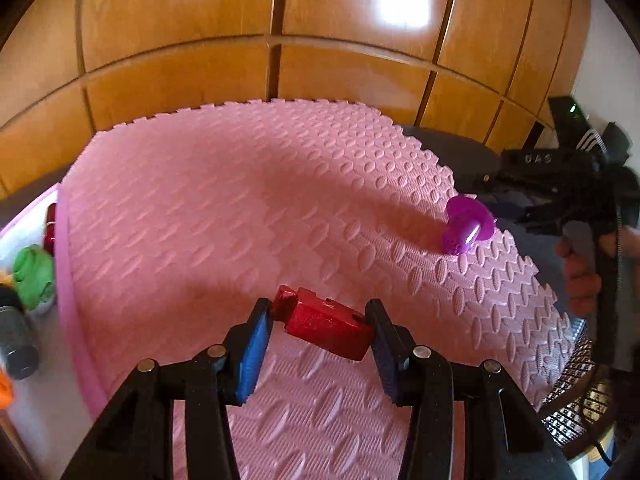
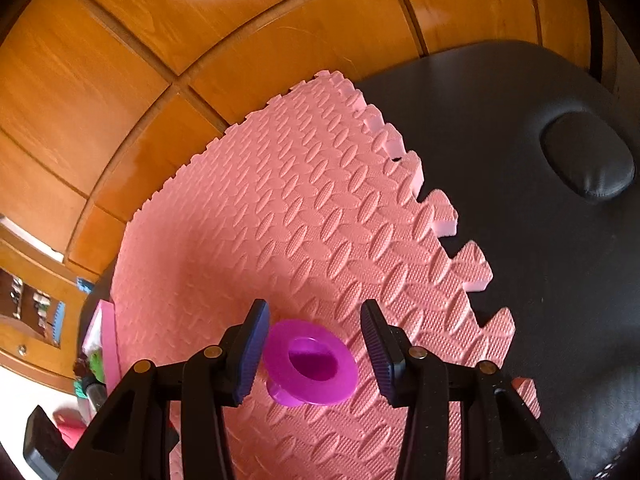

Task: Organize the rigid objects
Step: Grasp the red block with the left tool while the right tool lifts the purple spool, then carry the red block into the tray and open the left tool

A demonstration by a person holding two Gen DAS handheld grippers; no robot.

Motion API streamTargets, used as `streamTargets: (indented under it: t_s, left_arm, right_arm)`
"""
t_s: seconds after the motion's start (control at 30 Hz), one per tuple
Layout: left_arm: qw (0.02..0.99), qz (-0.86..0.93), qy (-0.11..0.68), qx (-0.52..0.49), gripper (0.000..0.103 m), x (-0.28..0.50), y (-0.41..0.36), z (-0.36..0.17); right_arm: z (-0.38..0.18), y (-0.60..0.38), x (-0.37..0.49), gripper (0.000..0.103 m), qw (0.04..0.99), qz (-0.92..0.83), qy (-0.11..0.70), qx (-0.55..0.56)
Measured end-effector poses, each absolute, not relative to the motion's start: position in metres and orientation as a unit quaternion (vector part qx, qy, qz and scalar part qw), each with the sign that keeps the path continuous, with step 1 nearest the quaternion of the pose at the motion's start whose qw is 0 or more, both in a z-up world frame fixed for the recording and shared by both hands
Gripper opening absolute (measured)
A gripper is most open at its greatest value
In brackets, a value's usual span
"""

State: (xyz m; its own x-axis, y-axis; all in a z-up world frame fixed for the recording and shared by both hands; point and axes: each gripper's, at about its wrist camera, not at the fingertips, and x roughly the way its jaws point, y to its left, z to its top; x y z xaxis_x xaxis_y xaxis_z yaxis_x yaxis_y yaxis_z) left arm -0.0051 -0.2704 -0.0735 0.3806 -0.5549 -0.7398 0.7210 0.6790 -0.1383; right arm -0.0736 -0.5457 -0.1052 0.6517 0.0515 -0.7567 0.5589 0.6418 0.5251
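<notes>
My left gripper (image 1: 318,322) is shut on a red metal block (image 1: 326,326), held just above the pink foam mat (image 1: 224,208). A purple plastic spool (image 1: 466,226) stands on the mat's right edge. In the right wrist view the spool (image 2: 310,366) sits on the mat (image 2: 280,232) between my right gripper's (image 2: 314,344) open fingers, touching or nearly touching the left pad (image 2: 250,356), with a gap to the right one. The right gripper also shows in the left wrist view (image 1: 568,200), beside the spool.
A white bin with a pink rim (image 1: 68,292) at the mat's left holds a green object (image 1: 34,276), a red one and a dark cylinder (image 1: 16,340). Black padded surface (image 2: 520,160) lies right of the mat. Wooden wardrobe doors (image 1: 280,40) stand behind.
</notes>
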Motion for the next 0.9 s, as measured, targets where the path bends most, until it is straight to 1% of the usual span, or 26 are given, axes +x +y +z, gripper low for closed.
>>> streamTargets:
  t_s: [0.2, 0.23, 0.3, 0.4, 0.6, 0.77, 0.8, 0.83, 0.87, 0.9]
  left_arm:
    - [0.835, -0.387, 0.38, 0.087, 0.048, -0.009, -0.25, -0.057]
    - [0.836, -0.387, 0.379, 0.085, 0.048, -0.01, -0.247, -0.055]
    - [0.838, -0.387, 0.376, 0.078, 0.048, -0.01, -0.24, -0.052]
    - [0.841, -0.385, 0.375, 0.065, 0.048, -0.01, -0.23, -0.048]
    - [0.846, -0.378, 0.374, 0.043, 0.048, -0.009, -0.213, -0.044]
    - [0.852, -0.369, 0.371, 0.027, 0.048, -0.007, -0.195, -0.038]
    - [0.852, -0.367, 0.372, 0.025, 0.048, -0.006, -0.193, -0.038]
    - [0.853, -0.365, 0.372, 0.022, 0.048, -0.006, -0.19, -0.038]
    - [0.853, -0.363, 0.373, 0.02, 0.048, -0.005, -0.188, -0.038]
    - [0.854, -0.362, 0.374, 0.019, 0.048, -0.005, -0.187, -0.038]
  right_arm:
    - [-0.095, -0.534, -0.088, 0.048, 0.821, -0.146, 0.365, 0.413]
    - [-0.093, -0.529, -0.092, 0.055, 0.823, -0.147, 0.362, 0.412]
    - [-0.088, -0.518, -0.102, 0.062, 0.827, -0.151, 0.352, 0.411]
    - [-0.086, -0.506, -0.116, 0.065, 0.828, -0.159, 0.338, 0.419]
    - [-0.097, -0.486, -0.102, 0.065, 0.823, -0.166, 0.366, 0.401]
    - [-0.097, -0.489, -0.07, 0.065, 0.834, -0.203, 0.373, 0.352]
    - [-0.097, -0.489, -0.061, 0.064, 0.838, -0.2, 0.38, 0.337]
    - [-0.097, -0.486, -0.05, 0.053, 0.842, -0.191, 0.395, 0.315]
    - [-0.098, -0.485, -0.043, 0.046, 0.843, -0.186, 0.405, 0.301]
    - [-0.097, -0.481, -0.033, 0.046, 0.847, -0.18, 0.419, 0.273]
